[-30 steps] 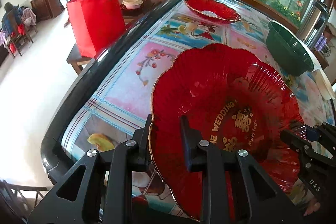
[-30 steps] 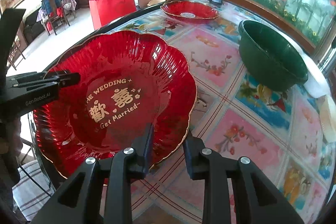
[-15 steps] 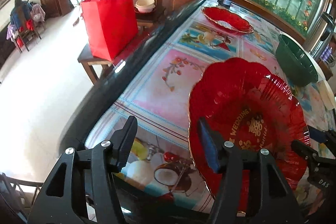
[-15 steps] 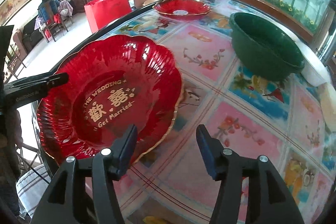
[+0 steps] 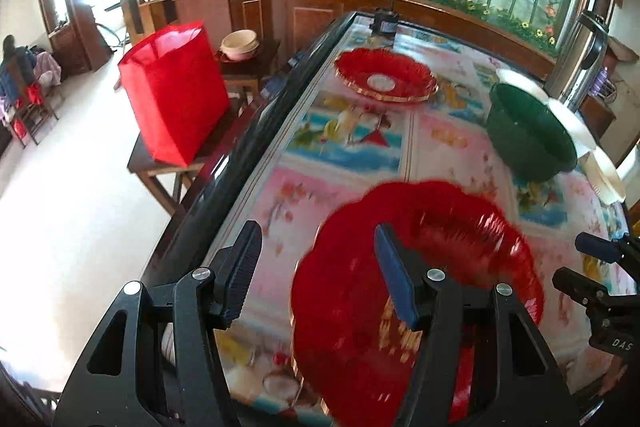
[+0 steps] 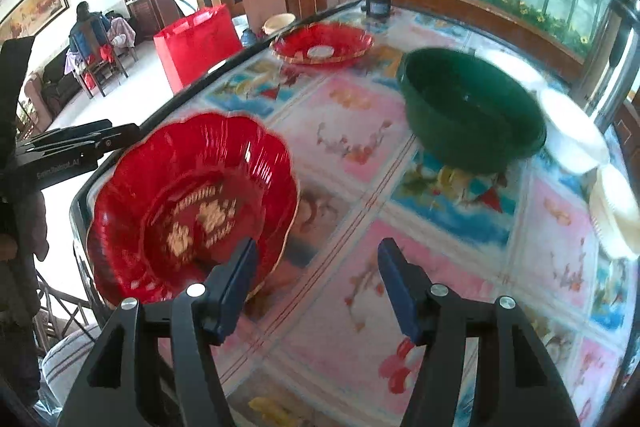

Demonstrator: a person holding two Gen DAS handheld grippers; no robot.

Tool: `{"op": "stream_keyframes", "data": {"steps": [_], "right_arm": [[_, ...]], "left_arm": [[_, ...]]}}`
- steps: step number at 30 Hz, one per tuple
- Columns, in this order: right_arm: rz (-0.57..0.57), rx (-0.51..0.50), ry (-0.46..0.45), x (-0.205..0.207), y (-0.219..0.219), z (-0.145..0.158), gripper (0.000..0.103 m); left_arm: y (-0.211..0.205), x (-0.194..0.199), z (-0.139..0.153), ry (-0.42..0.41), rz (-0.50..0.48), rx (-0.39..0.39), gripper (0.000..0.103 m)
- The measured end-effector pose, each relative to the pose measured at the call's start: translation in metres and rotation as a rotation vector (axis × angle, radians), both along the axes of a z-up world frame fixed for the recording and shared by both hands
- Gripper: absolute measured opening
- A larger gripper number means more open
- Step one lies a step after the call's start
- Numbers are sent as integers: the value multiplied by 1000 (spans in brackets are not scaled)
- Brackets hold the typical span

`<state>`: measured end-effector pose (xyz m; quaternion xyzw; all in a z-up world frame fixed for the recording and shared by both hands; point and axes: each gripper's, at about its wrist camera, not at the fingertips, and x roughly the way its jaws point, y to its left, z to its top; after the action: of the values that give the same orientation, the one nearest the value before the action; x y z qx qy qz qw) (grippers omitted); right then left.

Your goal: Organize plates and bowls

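Observation:
A large red scalloped plate (image 5: 440, 259) with gold lettering lies on the table's near corner; it also shows in the right wrist view (image 6: 192, 203). My left gripper (image 5: 316, 279) is open and empty, above the plate's left rim. My right gripper (image 6: 314, 291) is open and empty, just right of the plate. A second red plate (image 5: 386, 75) with a small white dish lies at the far end, also in the right wrist view (image 6: 324, 45). A dark green bowl (image 6: 472, 111) stands at the right, also in the left wrist view (image 5: 528, 135).
White dishes (image 6: 576, 131) lie beside the green bowl by the right edge. The table (image 5: 344, 155) has a patterned cover and a black rim. A red bag (image 5: 174, 91) stands on a low side table at the left, with cream bowls (image 5: 240, 45) behind it.
Both grippers have let go of the large red plate, opened wide and pulled back and up. The plate now lies on the table.

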<state>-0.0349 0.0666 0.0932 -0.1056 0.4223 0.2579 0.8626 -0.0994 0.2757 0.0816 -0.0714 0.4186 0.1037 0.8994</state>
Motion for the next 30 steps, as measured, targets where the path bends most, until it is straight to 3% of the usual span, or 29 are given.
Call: {"op": "stream_keyframes", "data": {"steps": [8, 16, 30], "right_arm": [[45, 46, 2, 56, 39, 24, 63], [50, 8, 17, 123, 91, 14, 63], [-35, -13, 71, 236, 100, 8, 64]], "left_arm": [[12, 60, 17, 4, -11, 24, 59], [33, 126, -3, 70, 9, 27, 60], [47, 214, -24, 117, 9, -42, 60]]}}
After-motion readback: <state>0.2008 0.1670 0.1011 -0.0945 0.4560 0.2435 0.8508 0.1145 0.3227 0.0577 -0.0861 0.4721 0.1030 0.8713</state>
